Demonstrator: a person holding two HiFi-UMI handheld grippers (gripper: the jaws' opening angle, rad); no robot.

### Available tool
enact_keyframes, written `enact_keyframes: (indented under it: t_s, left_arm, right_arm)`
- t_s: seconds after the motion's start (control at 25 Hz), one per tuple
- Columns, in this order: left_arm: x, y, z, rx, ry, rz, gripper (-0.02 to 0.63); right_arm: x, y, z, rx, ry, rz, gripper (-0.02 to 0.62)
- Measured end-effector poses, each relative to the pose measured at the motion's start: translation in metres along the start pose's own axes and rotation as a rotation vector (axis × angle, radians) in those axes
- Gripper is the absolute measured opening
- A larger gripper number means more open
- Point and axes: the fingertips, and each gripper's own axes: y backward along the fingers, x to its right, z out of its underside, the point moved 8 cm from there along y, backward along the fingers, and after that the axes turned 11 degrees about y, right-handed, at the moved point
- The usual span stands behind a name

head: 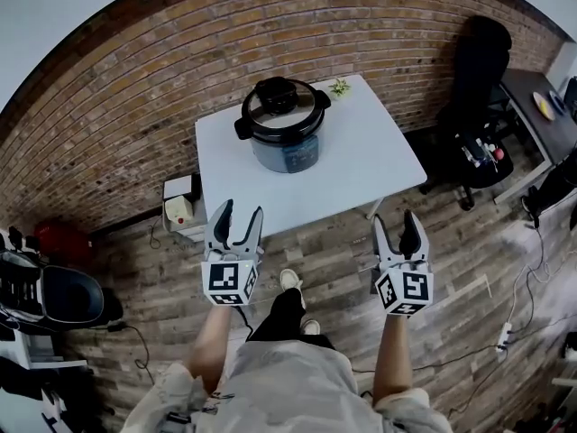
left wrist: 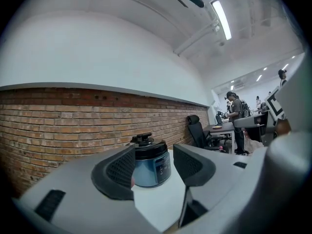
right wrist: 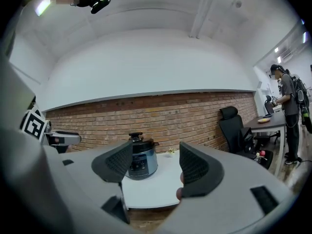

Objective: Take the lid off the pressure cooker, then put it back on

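Blue pressure cooker [head: 288,152], lid [head: 281,111] on, atop table [head: 361,174] — L gripper [head: 240,213], R gripper [head: 397,222] both agape, empty.

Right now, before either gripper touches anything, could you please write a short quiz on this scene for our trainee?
1. True or false: the lid is seated on the pressure cooker.
2. The left gripper and right gripper are: A) both open, short of the cooker, holding nothing; B) both shut on the lid; C) one open, one shut on a handle.
3. What does the cooker stand on?

Key: 1 true. 2 A. 3 the white table.
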Motion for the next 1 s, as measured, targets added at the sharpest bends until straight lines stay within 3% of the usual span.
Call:
enact_keyframes:
  t_s: [0.32,1.0]
  left_arm:
    - [-0.041,-0.055,0.009,0.021,0.050,-0.045,0.261]
    - [-0.165,-0.156,-0.009,0.032,0.088,-0.125,0.259]
  right_arm:
    - [-0.008,-0.082,-0.001,-0.013,0.063,-0.079,0.313]
    - [-0.054,-0.280,-0.043,0.020,0.136,-0.198,0.313]
